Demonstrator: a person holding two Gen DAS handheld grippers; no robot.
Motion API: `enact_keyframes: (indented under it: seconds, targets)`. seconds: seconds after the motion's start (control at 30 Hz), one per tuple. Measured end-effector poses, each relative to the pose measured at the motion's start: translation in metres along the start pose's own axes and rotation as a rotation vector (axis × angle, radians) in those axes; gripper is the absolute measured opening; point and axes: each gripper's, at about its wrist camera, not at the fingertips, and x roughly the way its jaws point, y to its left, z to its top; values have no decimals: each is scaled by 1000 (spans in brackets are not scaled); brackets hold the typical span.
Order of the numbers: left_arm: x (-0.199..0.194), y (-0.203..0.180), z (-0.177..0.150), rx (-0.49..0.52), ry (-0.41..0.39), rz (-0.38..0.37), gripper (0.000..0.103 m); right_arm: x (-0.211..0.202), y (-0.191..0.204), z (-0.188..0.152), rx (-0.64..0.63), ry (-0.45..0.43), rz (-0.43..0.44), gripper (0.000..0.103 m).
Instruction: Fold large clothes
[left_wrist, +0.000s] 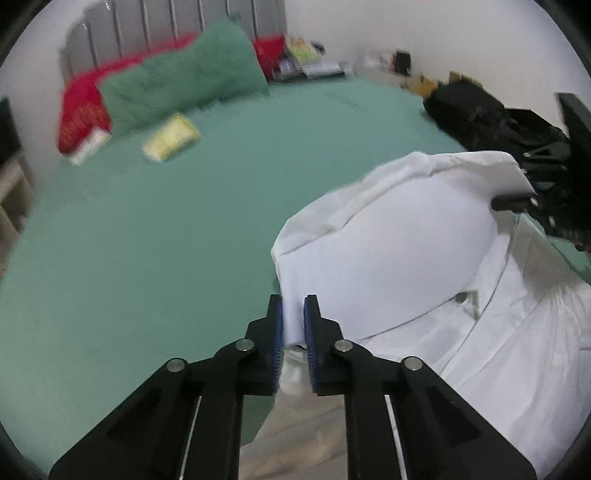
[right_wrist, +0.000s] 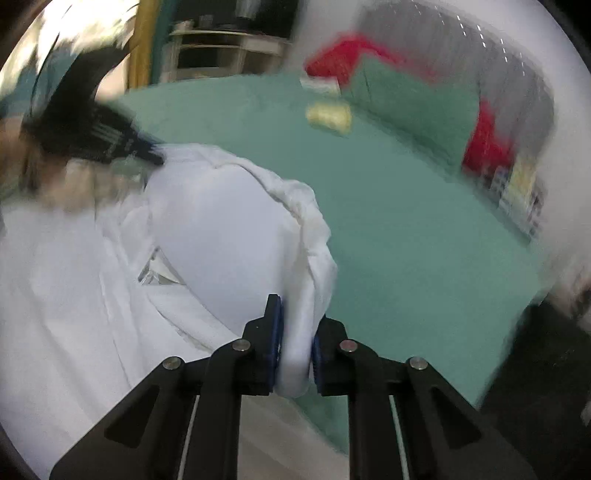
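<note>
A large white shirt (left_wrist: 406, 236) lies partly on the green bed sheet (left_wrist: 166, 229), with one layer lifted and folded over the rest. My left gripper (left_wrist: 293, 314) is shut on a bunch of the shirt's edge. The right gripper also shows in the left wrist view (left_wrist: 517, 199), gripping the far corner of the lifted layer. In the right wrist view the shirt (right_wrist: 221, 229) billows ahead, and my right gripper (right_wrist: 297, 332) is shut on a thick fold of it. The left gripper shows there too (right_wrist: 147, 151), holding the other corner.
Green pillows (left_wrist: 184, 81) and red pillows (left_wrist: 79, 110) lie at the headboard, with a yellow packet (left_wrist: 171, 136) on the sheet. A black bag (left_wrist: 480, 110) sits at the bed's far right. A shelf unit (right_wrist: 221, 48) stands beyond the bed.
</note>
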Motion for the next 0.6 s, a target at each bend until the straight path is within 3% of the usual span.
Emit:
enact_keyframes:
  seconds: [0.2, 0.3, 0.37, 0.6]
  targets:
    - [-26, -23, -34, 46, -29, 86, 12, -9, 100, -40, -461, -70, -331, 15]
    - [-47, -44, -46, 95, -42, 115, 12, -21, 116, -54, -507, -80, -354, 17]
    - [-58, -51, -53, 75, -38, 100, 12, -33, 124, -61, -526, -90, -360, 18]
    - [-95, -63, -85, 1, 9, 59, 10, -64, 140, -84, -595, -1, -264, 18]
